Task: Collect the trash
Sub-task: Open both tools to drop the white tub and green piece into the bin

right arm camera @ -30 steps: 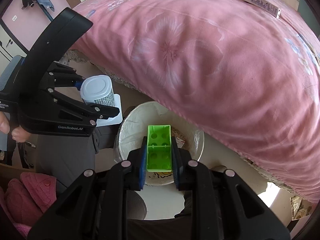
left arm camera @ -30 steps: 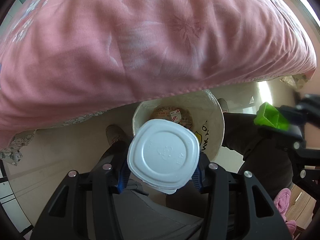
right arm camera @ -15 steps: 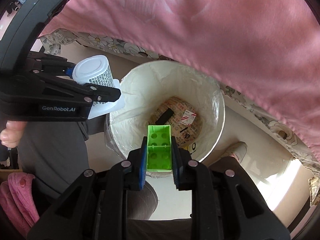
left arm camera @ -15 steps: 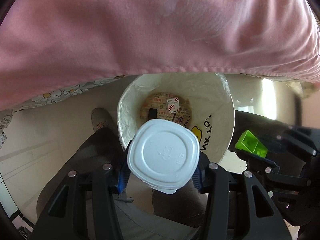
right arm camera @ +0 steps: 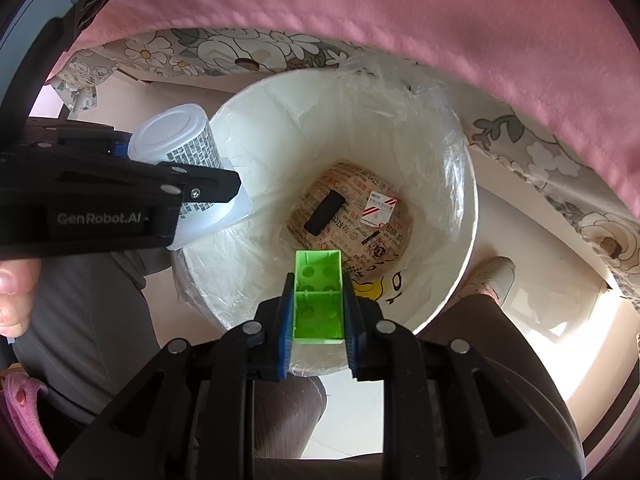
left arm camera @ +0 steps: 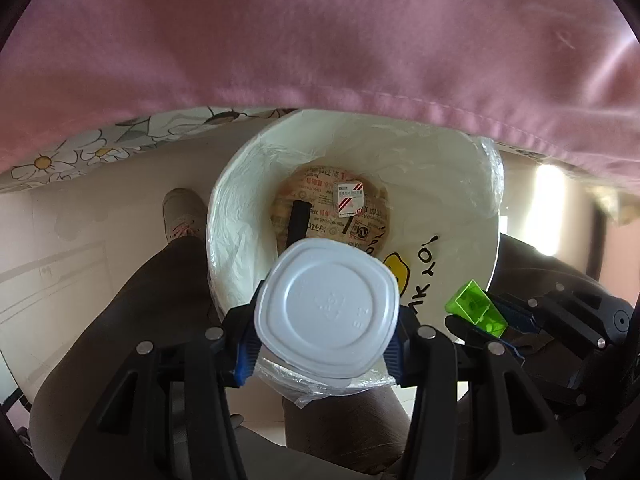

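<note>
bin: white round waste bin (left arm camera: 472,184) with a clear plastic liner stood on the pale floor, its far rim tucked under the hanging edge of a pink bedcover (left arm camera: 320,40); black lettering and a yellow cartoon figure showed on the near inner wall.
bin contents: small white carton with red stripes (right arm camera: 380,208) and a black oblong piece (right arm camera: 325,212) lay apart from each other on a printed paper disc (right arm camera: 352,184) at the bottom.
left gripper: left gripper (left arm camera: 326,346) was clamped part-way open on a white plastic cup (left arm camera: 328,308), blue pads pressing both sides of it; the cup's base faced the camera and it hung over the near rim of the bin (in the right wrist view its printed side wall and wide lip showed at the bin's left rim).
right gripper: right gripper (right arm camera: 319,316) was closed tight on a green building brick (right arm camera: 319,296), hollow underside toward the camera, held above the near inner edge of the bin.
person: dark trouser legs either side of the bin, a pale shoe (left arm camera: 180,212) on the floor beside it, and fingertips of a hand (right arm camera: 14,292) on the left gripper's handle.
surroundings: floral sheet (right arm camera: 192,52) showed below the bedcover.
</note>
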Demonstrator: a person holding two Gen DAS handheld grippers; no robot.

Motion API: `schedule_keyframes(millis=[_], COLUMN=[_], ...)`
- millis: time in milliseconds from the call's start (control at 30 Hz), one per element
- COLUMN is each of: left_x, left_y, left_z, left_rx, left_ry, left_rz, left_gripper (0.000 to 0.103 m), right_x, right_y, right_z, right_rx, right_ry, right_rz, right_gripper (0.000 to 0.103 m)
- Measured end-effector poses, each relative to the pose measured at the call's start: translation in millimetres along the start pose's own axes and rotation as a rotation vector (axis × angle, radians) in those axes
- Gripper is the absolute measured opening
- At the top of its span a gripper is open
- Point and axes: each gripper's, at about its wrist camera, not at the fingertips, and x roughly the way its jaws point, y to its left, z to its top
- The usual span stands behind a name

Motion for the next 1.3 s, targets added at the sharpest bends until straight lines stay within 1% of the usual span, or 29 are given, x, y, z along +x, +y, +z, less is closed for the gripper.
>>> schedule_keyframes(millis=[200, 433, 533, 567, 600, 633, 667, 700, 900, 1133, 1300], left_x=[17.7, 38.1, 43.1, 44.0, 45.3, 44.4, 44.4, 44.6, 40.0, 20.3, 6.0], left_y=[5.1, 7.8, 9.5, 10.4, 11.2, 12.2, 12.8, 13.3, 10.7, 6.6, 2.7], left_z=[6.5, 12.6, 13.6, 13.6, 13.7, 13.2, 12.7, 12.4, 9.2, 5.9, -1.7], left_rx=[-0.03, -0.065, -0.082, -0.088, -0.095, -0.101, -0.108, -0.114, -0.108, -0.078, -0.057], left_ry=[0.035, 0.087, 0.095, 0.098, 0.101, 0.105, 0.108, 0.107, 0.099, 0.069, 0.048], left_rz=[-0.002, -0.033, -0.04, -0.045, -0.051, -0.058, -0.065, -0.068, -0.061, -0.05, -0.037], left_gripper=[0.052, 0.053, 0.053, 0.053, 0.053, 0.055, 0.059, 0.06, 0.061, 0.061, 0.064], right_x=[21.2, 39.4, 47.1, 49.5, 51.7, 53.7, 54.6, 55.0, 51.4, 39.3, 25.5], right_y=[-5.8, -6.5, -7.3, -7.8, -8.6, -8.8, -9.3, -9.6, -13.4, -6.2, 0.9], right_z=[7.5, 14.1, 15.2, 15.3, 15.2, 14.9, 14.4, 14.0, 11.5, 6.8, 1.3], right_rx=[0.028, 0.037, 0.032, 0.032, 0.032, 0.032, 0.033, 0.033, 0.043, 0.016, -0.003], right_ry=[0.023, 0.045, 0.061, 0.067, 0.075, 0.08, 0.079, 0.074, 0.056, 0.042, 0.022], right_rz=[0.003, 0.007, 0.0, -0.003, -0.008, -0.016, -0.027, -0.035, -0.023, -0.033, -0.041], right_gripper=[0.023, 0.023, 0.023, 0.023, 0.028, 0.031, 0.039, 0.043, 0.044, 0.044, 0.044])
